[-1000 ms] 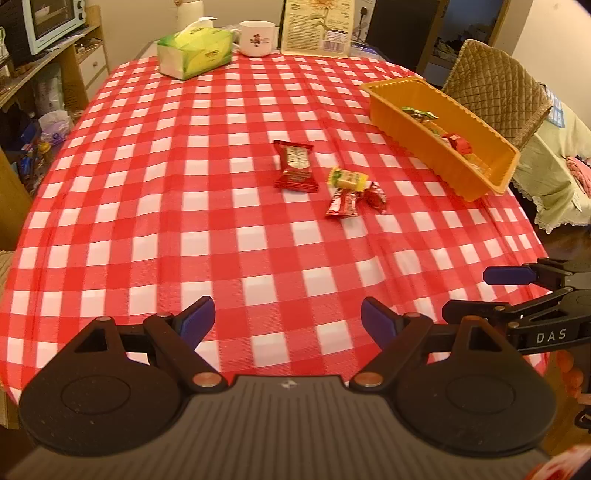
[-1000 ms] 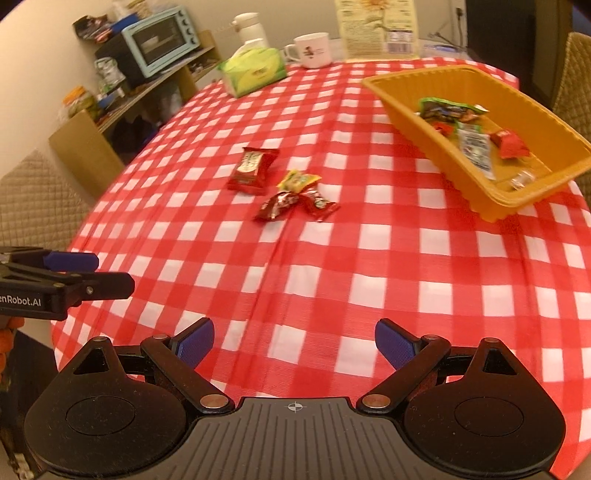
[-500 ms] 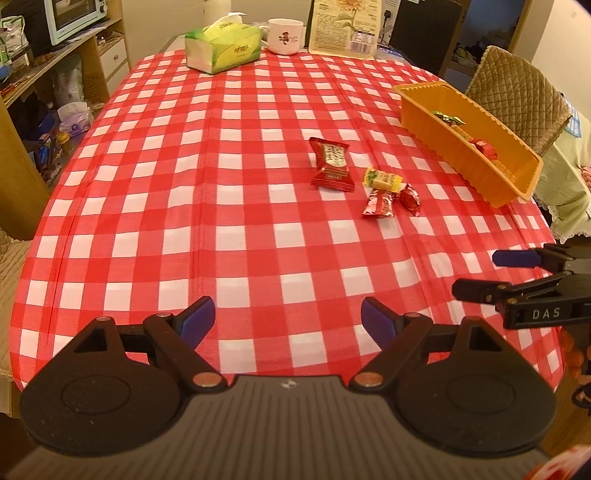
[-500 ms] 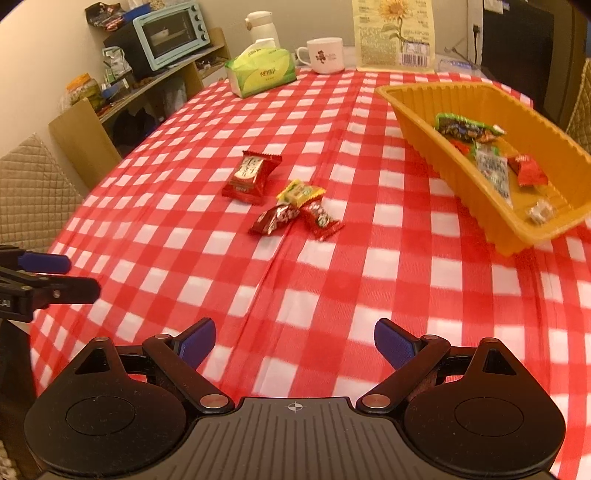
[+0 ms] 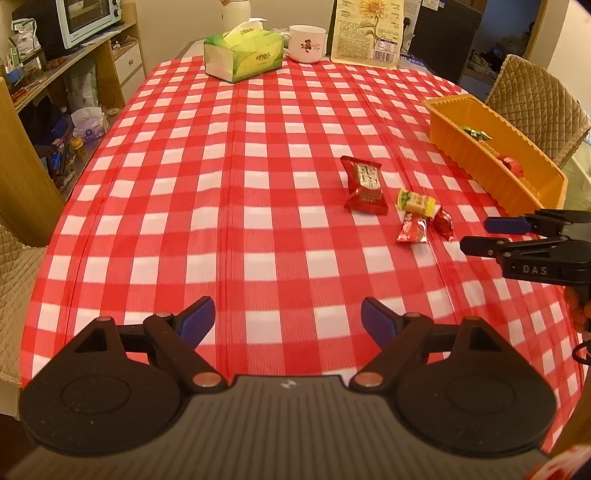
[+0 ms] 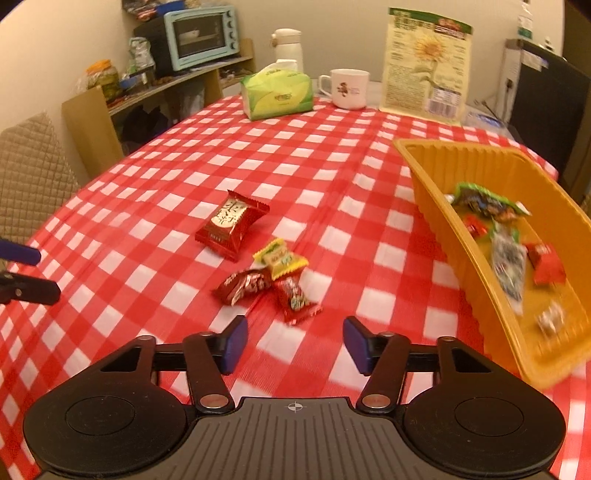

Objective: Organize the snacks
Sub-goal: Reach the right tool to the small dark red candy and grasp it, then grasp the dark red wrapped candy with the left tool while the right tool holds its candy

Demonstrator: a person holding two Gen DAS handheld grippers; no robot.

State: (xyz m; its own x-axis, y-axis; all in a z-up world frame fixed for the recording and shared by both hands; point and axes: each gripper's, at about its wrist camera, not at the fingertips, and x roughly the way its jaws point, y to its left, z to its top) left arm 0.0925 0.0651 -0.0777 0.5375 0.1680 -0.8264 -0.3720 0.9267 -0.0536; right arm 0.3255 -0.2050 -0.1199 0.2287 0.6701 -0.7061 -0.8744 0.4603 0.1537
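Moved in closer to the loose snacks since a second back, both grippers; orange tray now nearer the right edge in the left wrist view. Right gripper (image 6: 294, 341) jaws closing, narrower than before, nothing between them, only checked cloth; some motion blur low in that view. Left gripper (image 5: 288, 320) jaws wide apart, empty, hovering over bare cloth near the counter's (image 5: 258, 177) front edge.

Four loose snacks mid-counter, on the red-and-white checks:
- large red packet (image 6: 231, 228), lying flat, apart from the other three, toward the far left of the group.
- yellow candy (image 6: 280, 258), touching the two small red ones below it.
- dark red wrapped candy (image 6: 242, 286), left of the pair, touching the yellow one.
- small red candy (image 6: 293, 299), nearest the right gripper, just ahead of its jaws and slightly left of centre.

Orange tray (image 6: 465, 258) at right side of counter, well apart from the loose group. Inside: green-edged packet (image 6: 484, 201) at far end, a pale printed packet (image 6: 509, 266) along the middle, a red candy (image 6: 546, 264) beside it, a small pale sweet near the close end, blurred.

Seen from left wrist: right gripper's fingers reaching in from the right edge, tips just beside the small red candy, not touching as far as can be told.

Far end of counter: green tissue box (image 5: 243, 55), white mug (image 5: 306, 43), sunflower bag (image 5: 365, 31) standing upright.
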